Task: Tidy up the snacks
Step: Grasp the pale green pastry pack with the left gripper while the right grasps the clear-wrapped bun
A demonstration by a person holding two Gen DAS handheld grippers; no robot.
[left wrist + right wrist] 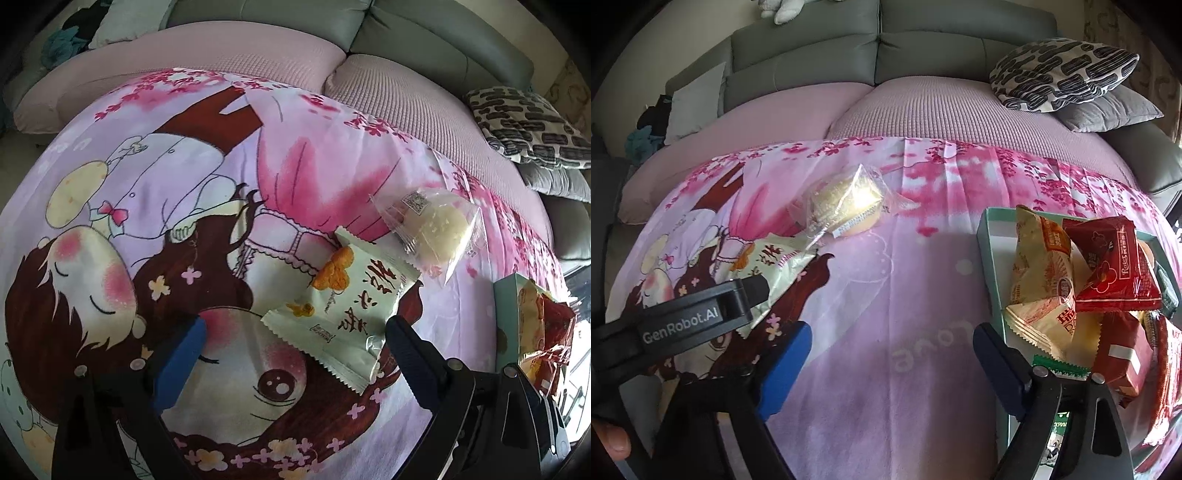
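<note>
Setting: grey sofa behind, its seat under a pink textured cover; a patterned cushion sits on a grey cushion at the right end.
Surface: pink cartoon-print sheet spread flat, with a girl's face and blossoms printed on it.
Left gripper: points steeply down at the sheet; its jaws stand wide, one blue pad left, one dark pad right, nothing pressed between them. In the right wrist view its black body reads "GenRobot.AI", and a fingertip of the person shows at the lower left corner.
Pale green snack packet: lies flat on the sheet between the left gripper's fingers and nearer the right one, which its lower right end appears to touch. Long axis runs diagonally, from upper left down to lower right in the left wrist view; serrated ends at both tips.
Clear-wrapped round pastry: lies on the sheet just beyond the green packet, up and to the right, corner of its wrapper close to the packet.
Right gripper: angled steeply down over bare sheet; jaws well apart, empty.
Teal box: at the right edge of the sheet, beside the right gripper's right finger.
Box contents: cream-and-red packets leaning on end, a red packet tilted on top, more red wrappers below.
</note>
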